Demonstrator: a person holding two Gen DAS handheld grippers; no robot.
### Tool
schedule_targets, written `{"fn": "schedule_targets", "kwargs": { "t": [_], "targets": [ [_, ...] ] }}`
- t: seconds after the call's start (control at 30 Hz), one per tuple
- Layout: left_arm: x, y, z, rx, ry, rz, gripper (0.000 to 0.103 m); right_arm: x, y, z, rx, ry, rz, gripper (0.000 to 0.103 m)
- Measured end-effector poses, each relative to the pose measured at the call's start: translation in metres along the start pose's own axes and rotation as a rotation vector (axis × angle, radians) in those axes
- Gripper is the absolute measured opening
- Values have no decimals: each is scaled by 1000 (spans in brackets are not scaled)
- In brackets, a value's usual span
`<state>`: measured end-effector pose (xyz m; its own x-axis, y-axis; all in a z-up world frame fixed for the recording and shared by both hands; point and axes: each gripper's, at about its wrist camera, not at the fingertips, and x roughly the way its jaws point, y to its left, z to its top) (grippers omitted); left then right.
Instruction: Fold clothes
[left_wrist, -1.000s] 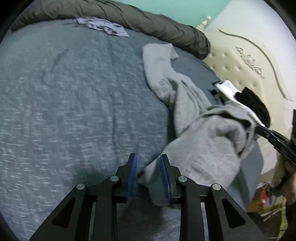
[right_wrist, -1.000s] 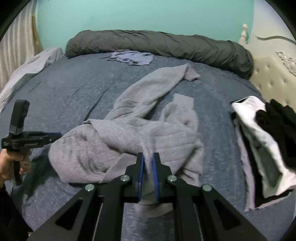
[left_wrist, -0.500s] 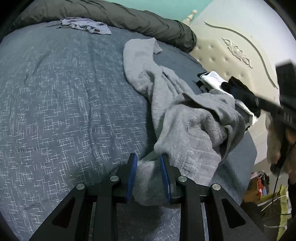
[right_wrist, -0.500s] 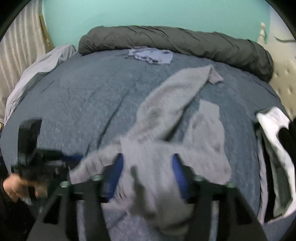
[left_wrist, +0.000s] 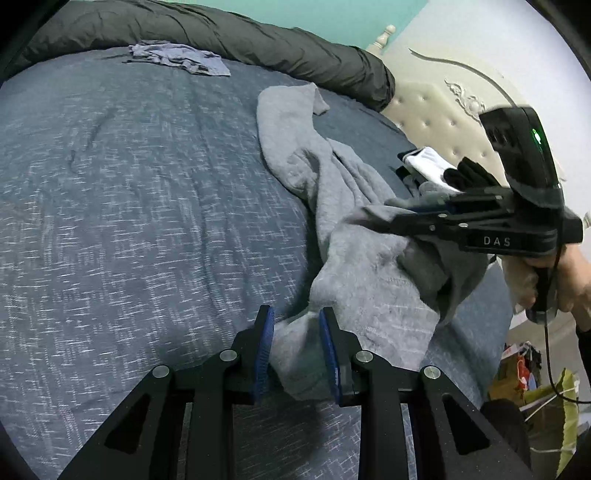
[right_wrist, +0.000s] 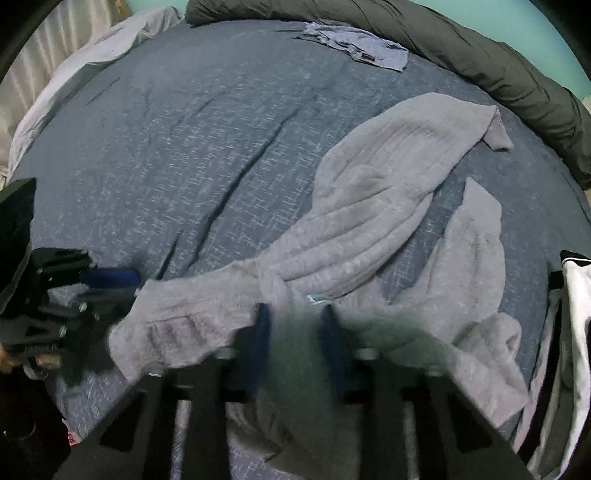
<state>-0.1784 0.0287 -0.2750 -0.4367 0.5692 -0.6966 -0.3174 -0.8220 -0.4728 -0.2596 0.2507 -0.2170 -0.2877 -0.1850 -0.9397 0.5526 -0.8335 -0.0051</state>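
A grey ribbed garment (right_wrist: 373, 221), seemingly trousers with two legs, lies crumpled across the lower right of the blue-grey bedspread (left_wrist: 129, 221), its legs trailing toward the dark rolled duvet (left_wrist: 258, 48) at the top of the frame. In the left wrist view the left gripper (left_wrist: 297, 349) sits low in the centre, its blue pads narrowly parted with a thick bunch of the grey cloth pinched between them. The right gripper (right_wrist: 295, 332) is blurred by motion; grey cloth fills the gap between its fingers, and in the left view its tips sit closed on a lifted fold, so it seems to hold the cloth too. Judging by this, the garment is being pulled out by one edge to spread it flat. Next comes drawing the two grips apart until the cloth lies smooth. A folded black-and-white pile (right_wrist: 576, 314) rests at the right edge
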Motion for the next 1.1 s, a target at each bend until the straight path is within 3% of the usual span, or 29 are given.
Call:
{"fn": "schedule_targets", "kwargs": {
  "t": [0.07,0.2,0.47,0.73,0.9,1.1],
  "targets": [
    [-4,2,1,-8,-11,2,27,-5,1,0,-3,-21,-7,6],
    [-11,5,2,-26,-36,33,27,-38,-2,7,17,-155,-64,6],
    [-14,3,9,-48,-76,29,27,-117,-20,19,60,-445,-321,5],
    [-1,-1,22,-96,-102,15,27,-121,-54,-1,101,-417,-366,5],
    [15,1,35,-161,-117,-8,29,-99,-63,-30,111,-357,-332,5],
    [56,-6,33,-209,-30,-93,29,-88,-74,-47,175,-348,-301,5]
  ]
}}
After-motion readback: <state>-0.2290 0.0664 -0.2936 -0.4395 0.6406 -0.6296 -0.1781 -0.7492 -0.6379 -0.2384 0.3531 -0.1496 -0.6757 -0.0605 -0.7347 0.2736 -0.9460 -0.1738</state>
